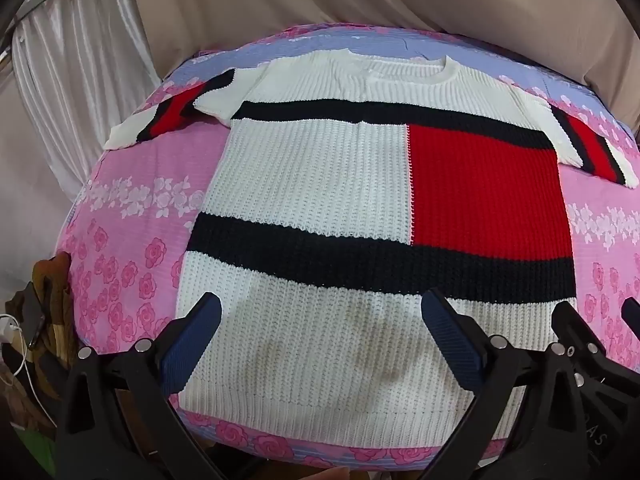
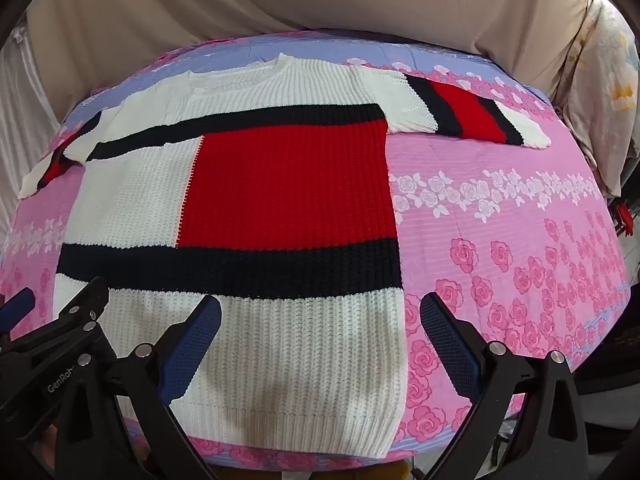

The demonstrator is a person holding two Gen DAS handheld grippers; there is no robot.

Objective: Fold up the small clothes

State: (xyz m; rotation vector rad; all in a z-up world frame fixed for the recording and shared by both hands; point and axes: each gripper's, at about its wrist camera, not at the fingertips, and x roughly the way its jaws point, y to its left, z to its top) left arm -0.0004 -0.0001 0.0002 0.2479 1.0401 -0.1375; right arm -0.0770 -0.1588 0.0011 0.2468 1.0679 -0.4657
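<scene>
Beige drapery (image 1: 360, 0) forms the backdrop behind a bed covered by one pink and lilac sheet (image 1: 132, 208) printed with roses. One knitted sweater (image 1: 320, 184) lies flat and unfolded on the sheet, front up, neck toward the far edge and ribbed hem toward the cameras; it is white with two dark horizontal bands, one red block (image 2: 288, 188) on the chest, and two short sleeves spread outward, each carrying a red stripe edged in dark bands. Two grippers appear. The left gripper (image 1: 320, 344) hangs over the sweater's lower white panel with its two blue-padded fingers (image 1: 192, 348) spread wide and nothing between them. The right gripper (image 2: 320, 344) hangs over the sweater's near corner, its fingers (image 2: 452, 344) likewise spread and empty, one over the knit and one over bare sheet. Each wrist view catches the other gripper at its edge; in the right view the black frame shows partial lettering reading "GenRob". One patterned pillow (image 2: 604, 92) stands at the far right, and a white charger with cable (image 1: 12, 328) lies beside the bed at the left.
</scene>
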